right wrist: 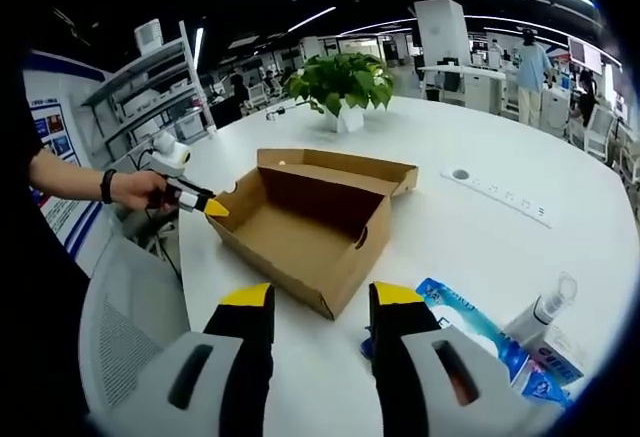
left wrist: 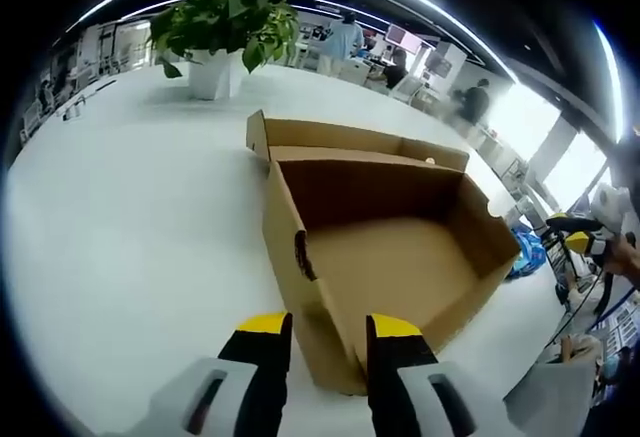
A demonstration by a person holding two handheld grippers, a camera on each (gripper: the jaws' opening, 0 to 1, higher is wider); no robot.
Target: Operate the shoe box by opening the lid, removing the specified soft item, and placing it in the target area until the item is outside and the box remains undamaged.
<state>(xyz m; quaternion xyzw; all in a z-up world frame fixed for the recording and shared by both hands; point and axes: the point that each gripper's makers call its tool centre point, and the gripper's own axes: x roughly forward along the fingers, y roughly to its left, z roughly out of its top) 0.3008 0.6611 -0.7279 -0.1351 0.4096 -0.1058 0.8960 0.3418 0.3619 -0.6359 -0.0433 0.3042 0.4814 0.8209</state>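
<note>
The round white tabletop spreads out ahead of both your tools, with a potted green plant in a white pot at its far side. Straight ahead of your right tool sits the open brown cardboard shoe box, its lid folded back flat behind it; from here the inside looks bare. Your left tool hovers just before the box's near corner, jaws spread with nothing between them. Your right tool is likewise spread and holds nothing.

The blue and white soft plastic pack lies on the tabletop just to the right of your right tool, already outside the box; I judge this to be the soft item, though I cannot be sure. A small white bottle stands just beyond it.

Watch the left tool: pushed forward, it could dent or crush the thin cardboard corner. Sweeping the right tool sideways could knock the bottle over or drag the pack off its spot.
</note>
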